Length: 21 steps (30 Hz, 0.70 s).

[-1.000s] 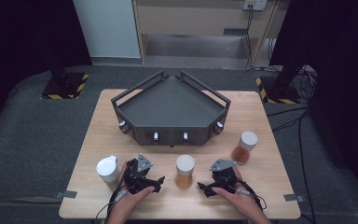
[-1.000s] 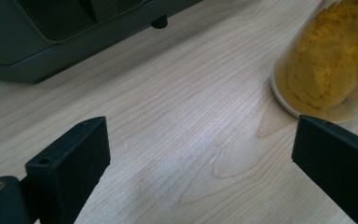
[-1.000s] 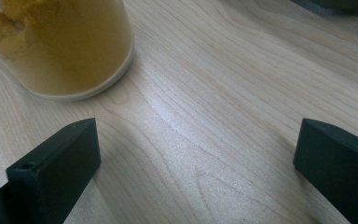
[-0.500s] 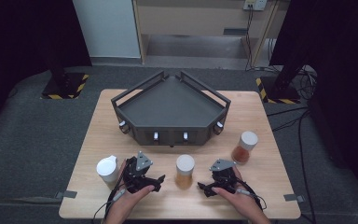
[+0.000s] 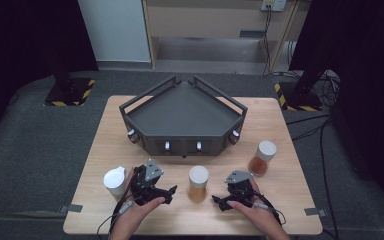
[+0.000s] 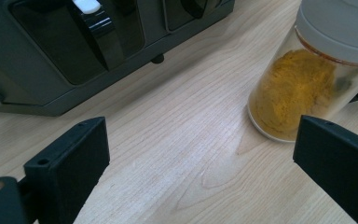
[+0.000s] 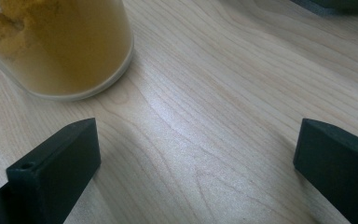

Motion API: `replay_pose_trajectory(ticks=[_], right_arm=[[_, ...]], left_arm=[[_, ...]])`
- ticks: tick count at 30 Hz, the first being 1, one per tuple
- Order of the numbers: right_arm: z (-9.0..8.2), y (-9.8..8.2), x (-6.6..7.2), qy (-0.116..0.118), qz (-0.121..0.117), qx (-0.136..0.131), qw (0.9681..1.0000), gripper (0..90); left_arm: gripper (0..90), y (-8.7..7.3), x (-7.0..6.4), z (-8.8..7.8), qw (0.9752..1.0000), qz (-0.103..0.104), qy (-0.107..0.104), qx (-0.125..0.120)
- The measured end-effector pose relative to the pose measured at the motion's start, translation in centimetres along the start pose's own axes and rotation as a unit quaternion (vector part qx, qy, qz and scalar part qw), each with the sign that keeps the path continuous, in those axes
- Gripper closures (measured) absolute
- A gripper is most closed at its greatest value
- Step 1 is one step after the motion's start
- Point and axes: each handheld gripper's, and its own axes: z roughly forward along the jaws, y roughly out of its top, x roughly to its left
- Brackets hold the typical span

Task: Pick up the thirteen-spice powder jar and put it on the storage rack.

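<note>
A jar of yellow powder with a white lid (image 5: 198,183) stands near the table's front edge, between my two grippers. My left gripper (image 5: 169,193) rests on the wood to its left, jaws wide open and empty. In the left gripper view the jar (image 6: 303,88) stands just beyond the right jaw. My right gripper (image 5: 217,201) lies to the jar's right, open and empty. The right gripper view has the jar's base (image 7: 60,51) at upper left, ahead of the left jaw.
A dark angular tray-like fixture (image 5: 182,120) with raised rails and white-tipped knobs fills the table's middle back. A jar of orange-brown powder (image 5: 261,158) stands at the right. A white-lidded jar (image 5: 114,181) stands beside my left hand.
</note>
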Motion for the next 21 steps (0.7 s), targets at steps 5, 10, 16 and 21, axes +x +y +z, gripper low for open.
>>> replay_pose_trajectory(ticks=[5, 10, 16, 21], right_arm=[[0.0, 0.0, 0.0, 0.0, 0.0, 0.0, 1.0, 0.6], [0.0, 0.0, 0.0, 0.0, 0.0, 0.0, 1.0, 0.6], [0.0, 0.0, 0.0, 0.0, 0.0, 0.0, 1.0, 0.6], [0.0, 0.0, 0.0, 0.0, 0.0, 0.0, 1.0, 0.6]], left_arm=[[2.3, 0.5, -0.1, -0.5, 1.0, 0.005, 0.003, -0.001], [2.1, 0.8, 0.0, -0.9, 1.0, 0.007, 0.004, -0.002], [1.8, 1.1, 0.4, -1.6, 0.9999, 0.004, 0.01, -0.007], [1.8, 1.2, 0.7, -2.1, 0.9999, 0.006, 0.012, -0.005]])
